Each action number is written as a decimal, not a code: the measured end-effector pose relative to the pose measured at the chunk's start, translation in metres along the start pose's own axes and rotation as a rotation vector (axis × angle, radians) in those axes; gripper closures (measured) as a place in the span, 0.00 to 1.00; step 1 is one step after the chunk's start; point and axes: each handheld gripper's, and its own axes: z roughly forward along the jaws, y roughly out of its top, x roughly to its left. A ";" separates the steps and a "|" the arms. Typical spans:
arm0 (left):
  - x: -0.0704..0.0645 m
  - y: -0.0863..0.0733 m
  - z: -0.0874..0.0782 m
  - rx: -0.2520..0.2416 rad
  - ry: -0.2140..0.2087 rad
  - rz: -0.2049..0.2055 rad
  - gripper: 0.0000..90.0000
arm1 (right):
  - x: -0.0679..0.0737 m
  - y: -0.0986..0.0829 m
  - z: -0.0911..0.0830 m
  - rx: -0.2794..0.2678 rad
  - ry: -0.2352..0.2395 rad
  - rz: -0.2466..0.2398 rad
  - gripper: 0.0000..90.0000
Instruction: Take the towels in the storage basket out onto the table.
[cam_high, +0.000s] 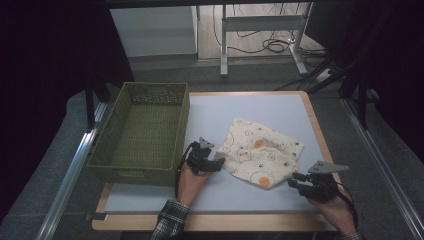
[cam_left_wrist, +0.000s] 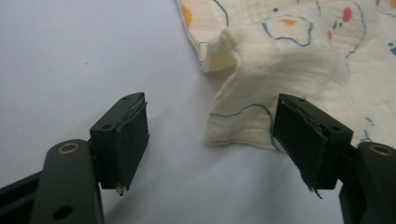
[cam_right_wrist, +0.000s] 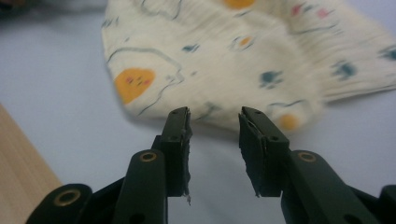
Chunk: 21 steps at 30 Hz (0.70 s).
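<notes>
Right of the green basket (cam_high: 142, 132), printed cloth (cam_high: 260, 152) lies crumpled on the table (cam_high: 210, 115). Left gripper (cam_high: 220, 164) at its near-basket edge, jaws wide. Right gripper (cam_high: 293, 179) at far corner, jaws narrow, holding nothing.

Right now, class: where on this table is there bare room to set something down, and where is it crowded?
Bare: the table strip along the near edge in front of the cloth, and the far patch between cloth and basket. Crowded: both cloth edges, where the left gripper and right gripper wait open.
</notes>
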 end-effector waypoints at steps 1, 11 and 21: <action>-0.001 -0.001 -0.001 -0.006 -0.007 0.003 0.36 | 0.003 -0.001 0.004 0.011 -0.002 -0.008 0.69; -0.007 -0.002 -0.022 -0.034 -0.134 0.034 0.86 | -0.012 -0.021 0.008 0.048 -0.103 0.016 0.65; -0.018 0.000 -0.036 -0.047 -0.072 0.038 0.51 | -0.029 -0.008 0.020 -0.008 0.009 0.067 0.61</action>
